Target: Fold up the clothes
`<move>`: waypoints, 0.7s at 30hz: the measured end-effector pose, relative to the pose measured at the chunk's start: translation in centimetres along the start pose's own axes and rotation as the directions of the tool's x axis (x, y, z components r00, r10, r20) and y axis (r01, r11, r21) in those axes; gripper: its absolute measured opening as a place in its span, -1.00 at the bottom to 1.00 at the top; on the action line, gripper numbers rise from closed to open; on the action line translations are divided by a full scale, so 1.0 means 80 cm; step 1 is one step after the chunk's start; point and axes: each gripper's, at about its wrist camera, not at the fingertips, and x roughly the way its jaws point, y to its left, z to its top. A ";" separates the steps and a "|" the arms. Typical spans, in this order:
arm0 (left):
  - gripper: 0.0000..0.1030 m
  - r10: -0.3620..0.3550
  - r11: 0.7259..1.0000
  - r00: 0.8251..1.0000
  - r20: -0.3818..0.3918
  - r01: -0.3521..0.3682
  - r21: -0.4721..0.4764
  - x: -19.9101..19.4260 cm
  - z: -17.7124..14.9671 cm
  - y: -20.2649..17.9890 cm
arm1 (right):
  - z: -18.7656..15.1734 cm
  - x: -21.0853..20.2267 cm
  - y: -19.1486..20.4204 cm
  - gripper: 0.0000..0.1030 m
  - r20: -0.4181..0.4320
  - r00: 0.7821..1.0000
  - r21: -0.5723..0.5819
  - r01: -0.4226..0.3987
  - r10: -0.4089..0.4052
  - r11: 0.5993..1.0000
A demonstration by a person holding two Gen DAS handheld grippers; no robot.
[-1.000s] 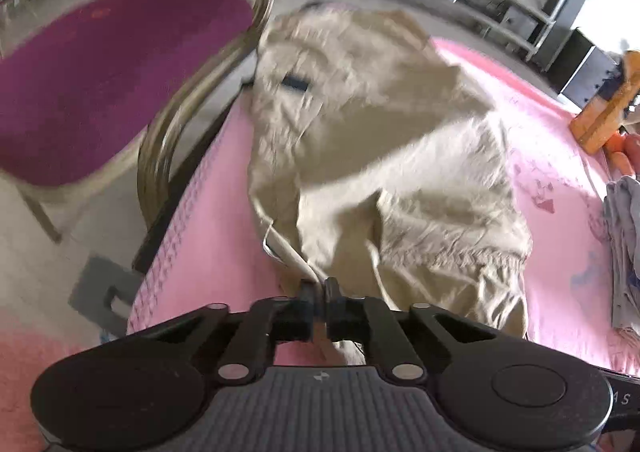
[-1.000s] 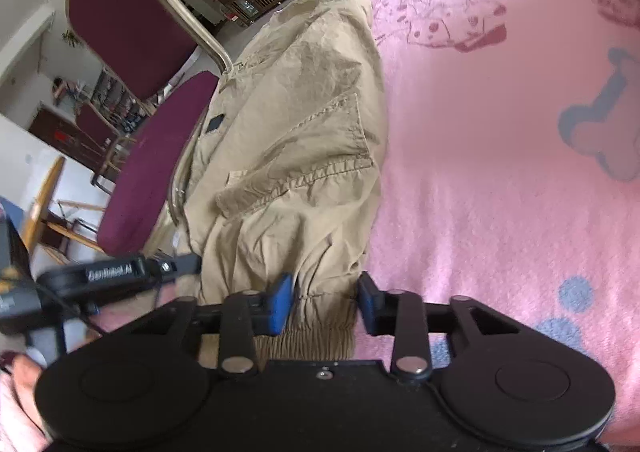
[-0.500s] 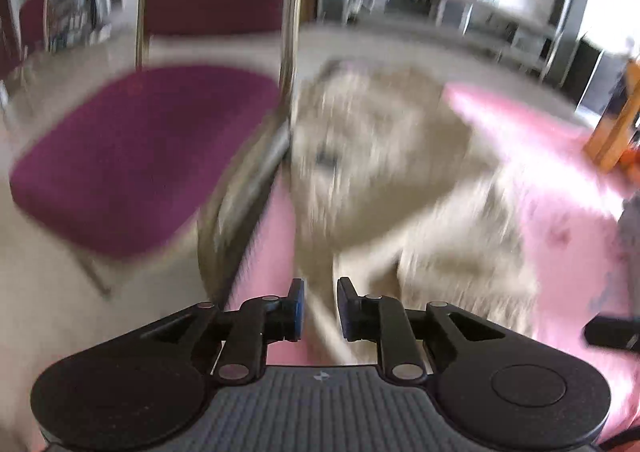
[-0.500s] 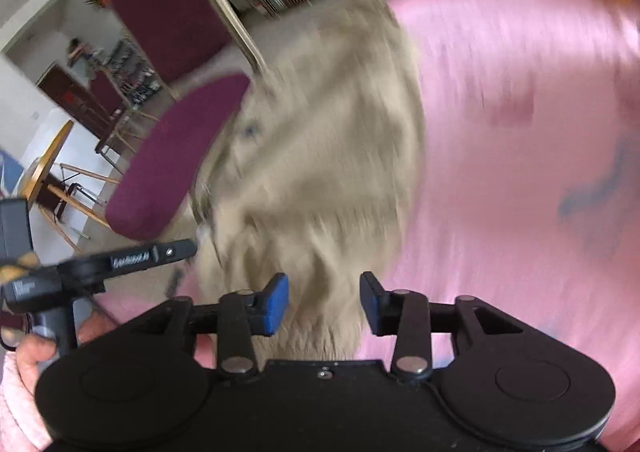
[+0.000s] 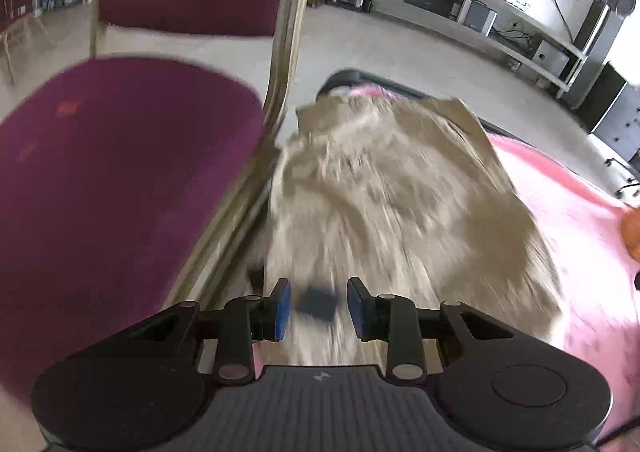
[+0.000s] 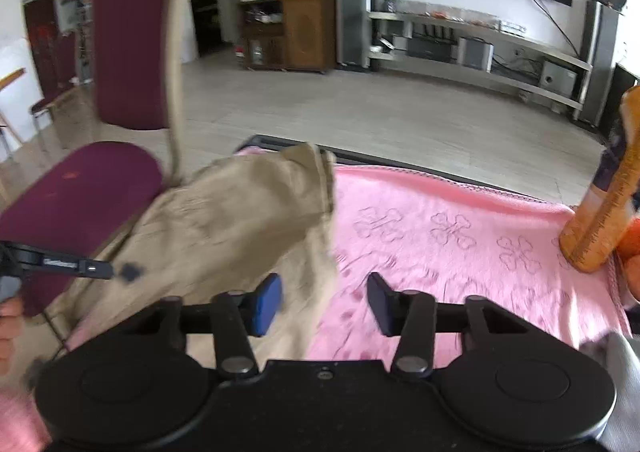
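Note:
A tan jacket (image 5: 400,212) lies folded lengthwise along the left edge of the pink blanket (image 5: 580,252). My left gripper (image 5: 319,306) hovers over it, blue pads apart and opening. Only the jacket's dark label shows in the gap, and nothing is pinched. In the right wrist view the jacket (image 6: 240,220) reaches the blanket's (image 6: 440,236) far left corner. My right gripper (image 6: 326,302) hangs above the jacket's right edge. Its jaws are closing but still wide apart, with no cloth between them. A finger of the left gripper (image 6: 76,266) pokes in from the left.
A maroon chair (image 5: 120,172) with a brass frame stands tight against the blanket's left edge, near the jacket. An orange object (image 6: 600,212) stands at the blanket's right side. Grey cloth (image 6: 616,372) lies at the lower right. Bare floor and a TV shelf lie beyond.
The left gripper let go of the jacket's hem, opened and slid forward along the jacket. The right gripper rose and rolled level, and its gap stayed free of cloth.

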 end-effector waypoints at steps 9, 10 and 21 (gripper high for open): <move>-0.44 -0.023 0.989 0.998 0.062 0.013 0.145 0.095 0.073 -0.049 | 0.081 0.188 -0.025 -0.41 -0.018 0.990 0.131 -0.137 0.141 0.982; -0.44 -0.036 0.988 0.998 0.059 0.027 0.150 0.104 0.078 -0.052 | 0.088 0.206 -0.028 -0.41 -0.031 0.988 0.142 -0.144 0.150 0.979; -0.42 -0.127 0.985 0.990 0.055 0.119 0.122 0.143 0.102 -0.051 | 0.123 0.322 -0.009 -0.40 -0.070 0.991 0.076 -0.110 0.115 0.991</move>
